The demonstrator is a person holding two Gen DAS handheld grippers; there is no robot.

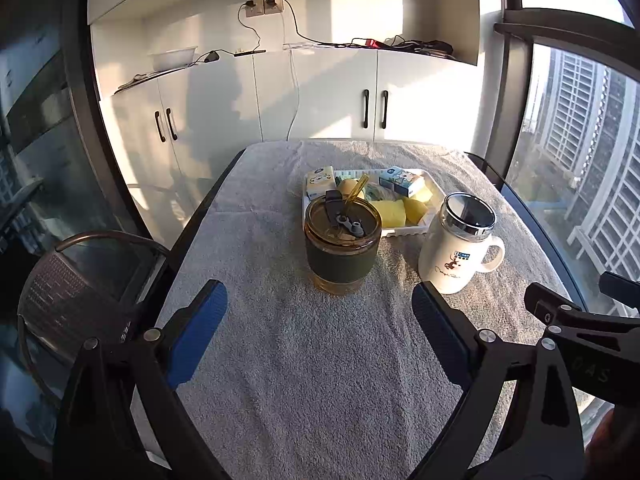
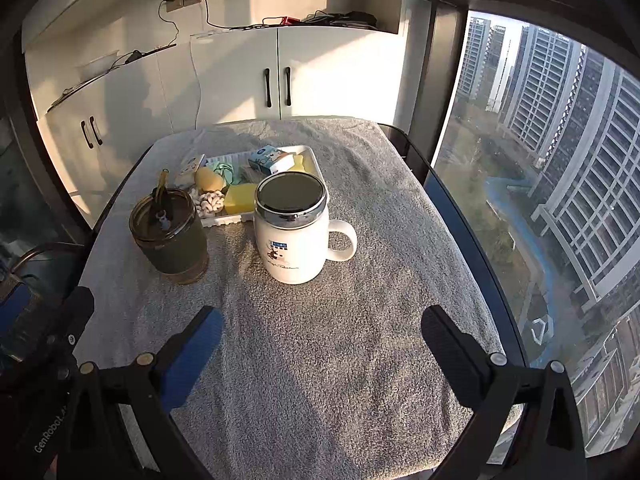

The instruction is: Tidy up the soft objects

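A white tray (image 1: 437, 193) (image 2: 310, 154) at the far middle of the table holds soft items: yellow sponges (image 1: 390, 213) (image 2: 239, 198), a yellow plush (image 2: 208, 179), a white knotted rope (image 2: 208, 203), a green cloth (image 2: 224, 169) and two tissue packs (image 1: 402, 181) (image 2: 269, 159). My left gripper (image 1: 318, 308) is open and empty above the near table. My right gripper (image 2: 322, 330) is open and empty, also near the front edge. Both are well short of the tray.
An amber glass cup with a dark sleeve, lid and straw (image 1: 342, 250) (image 2: 170, 236) and a white lidded mug (image 1: 458, 242) (image 2: 294, 232) stand in front of the tray. A grey towel (image 1: 304, 360) (image 2: 320, 360) covers the table. A chair (image 1: 80, 280) stands left; a window lies right.
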